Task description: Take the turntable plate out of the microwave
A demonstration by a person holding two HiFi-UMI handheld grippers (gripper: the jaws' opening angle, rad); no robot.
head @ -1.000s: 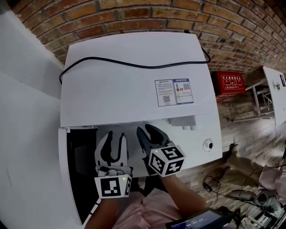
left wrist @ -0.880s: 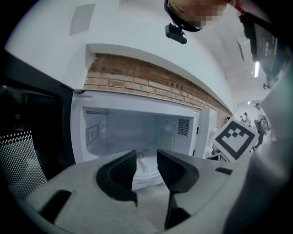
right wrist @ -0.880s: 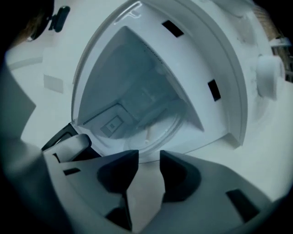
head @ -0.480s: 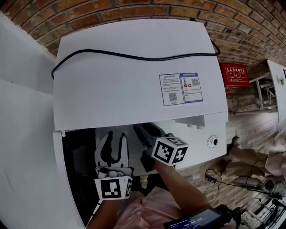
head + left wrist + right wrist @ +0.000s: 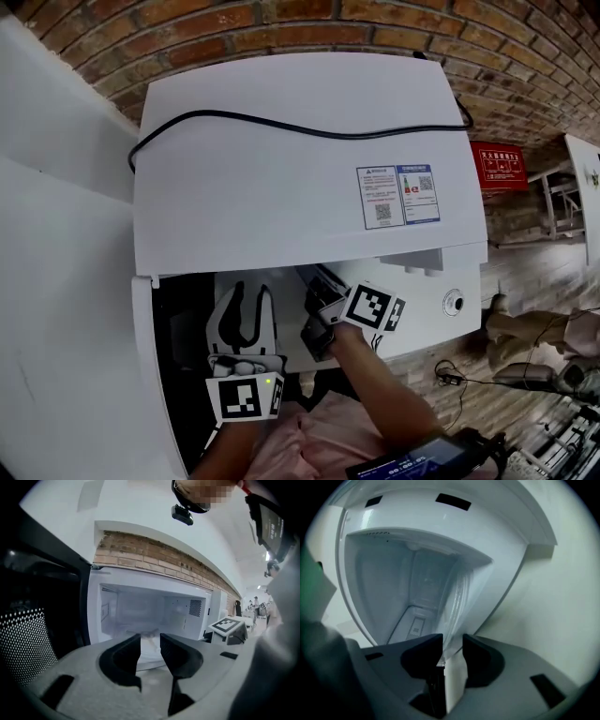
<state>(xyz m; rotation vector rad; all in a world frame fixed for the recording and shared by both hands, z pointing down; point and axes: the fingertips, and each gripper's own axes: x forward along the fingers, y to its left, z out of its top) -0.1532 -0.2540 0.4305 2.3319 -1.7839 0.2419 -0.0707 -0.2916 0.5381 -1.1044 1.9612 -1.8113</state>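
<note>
The white microwave (image 5: 281,187) stands with its door (image 5: 150,375) swung open to the left. In the right gripper view the glass turntable plate (image 5: 457,602) runs from the cavity floor out toward me. Its near rim lies between the jaws of my right gripper (image 5: 452,644), which is rolled onto its side; the jaws are closing and no firm pinch shows. That right gripper (image 5: 319,281) sits at the mouth of the cavity. My left gripper (image 5: 246,298) hovers in front of the opening, jaws closing on nothing. The plate (image 5: 149,649) shows beyond the left gripper (image 5: 150,637).
A black cable (image 5: 281,127) lies across the microwave's top, near two stickers (image 5: 398,194). The control knob (image 5: 454,302) is on the front at the right. The door's dark mesh window (image 5: 23,634) stands close on the left. A red box (image 5: 504,169) sits by the brick wall.
My right gripper has rolled onto its side and sunk a little toward the cavity mouth. The left gripper has stayed where it was.
</note>
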